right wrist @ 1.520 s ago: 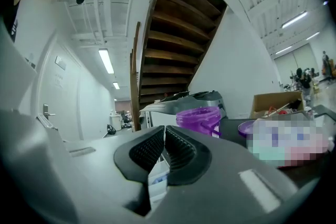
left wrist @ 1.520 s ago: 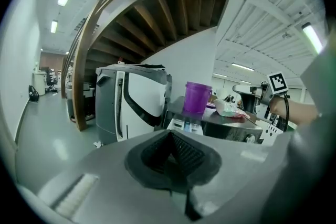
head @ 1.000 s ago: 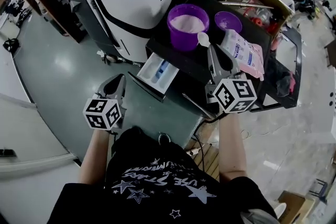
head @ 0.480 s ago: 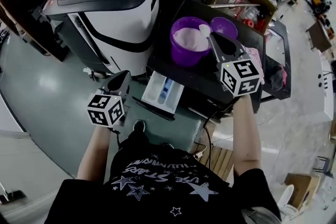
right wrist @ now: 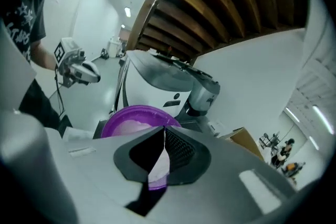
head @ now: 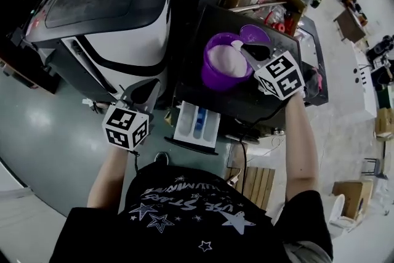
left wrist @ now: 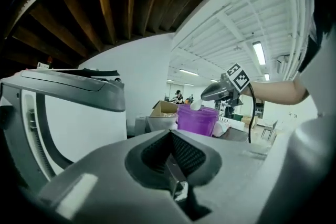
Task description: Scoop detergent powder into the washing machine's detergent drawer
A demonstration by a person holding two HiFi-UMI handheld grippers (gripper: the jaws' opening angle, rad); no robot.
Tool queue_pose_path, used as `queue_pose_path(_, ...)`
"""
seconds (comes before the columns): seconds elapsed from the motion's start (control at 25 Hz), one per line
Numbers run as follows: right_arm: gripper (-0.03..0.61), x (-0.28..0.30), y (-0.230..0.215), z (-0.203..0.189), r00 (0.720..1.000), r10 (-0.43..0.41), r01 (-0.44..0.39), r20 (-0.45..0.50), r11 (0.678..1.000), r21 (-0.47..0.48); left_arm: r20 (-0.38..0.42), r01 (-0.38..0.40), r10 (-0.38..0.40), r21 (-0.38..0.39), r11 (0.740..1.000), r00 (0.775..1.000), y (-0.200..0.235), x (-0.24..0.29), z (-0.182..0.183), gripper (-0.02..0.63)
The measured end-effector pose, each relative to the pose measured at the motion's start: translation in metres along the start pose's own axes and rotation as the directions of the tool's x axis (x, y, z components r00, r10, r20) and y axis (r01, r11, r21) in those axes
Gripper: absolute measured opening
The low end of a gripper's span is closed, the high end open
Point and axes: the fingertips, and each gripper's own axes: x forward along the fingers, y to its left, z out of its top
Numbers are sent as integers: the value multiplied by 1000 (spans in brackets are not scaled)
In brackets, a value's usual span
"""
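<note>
so the right claw (head: 249, 53) is clamped on the scoop (head: 237, 45), bowl pointing 10 o'clock over the powder tub (head: 225, 64) on the counter (head: 246, 100), open drawer (head: 197, 123) at 7 o'clock from it; left claw (head: 144, 93) pinched together, empty.

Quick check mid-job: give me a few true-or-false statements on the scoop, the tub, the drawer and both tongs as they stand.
1. The right tongs hold a white scoop over the purple tub. True.
2. The detergent drawer is pushed shut. False: it stands pulled out of the machine.
3. The left tongs grip the drawer's front. False: they are shut on nothing, apart from the drawer, to its left.
4. The purple tub has pale powder in it. True.
</note>
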Motion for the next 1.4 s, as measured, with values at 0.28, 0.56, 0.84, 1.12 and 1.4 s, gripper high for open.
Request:
queue_pose_path(0.28,35,33,8,-3,967,63,-117,-247,970,-211,-14,80,-80,-8,997,997,25,24,-4,0)
queue_pose_path(0.56,35,57,18,-18,898,53,-211,-436,923,-323,-57,123,-124,-10,992,991,47,37,-16,0)
queue_pose_path(0.84,35,51,22,-32,828,40,-224,-559,938,-264,-72,169,-169,-6,986,983,52,39,-25,0)
queue_pose_path(1.12,35,42,24,-43,781,86,-185,-618,978,-98,-70,193,-193,1,981,979,54,37,-25,0)
queue_pose_path(1.4,35,38,27,-45,762,138,-151,-632,988,34,-66,200,-200,1,980,978,54,32,-27,0)
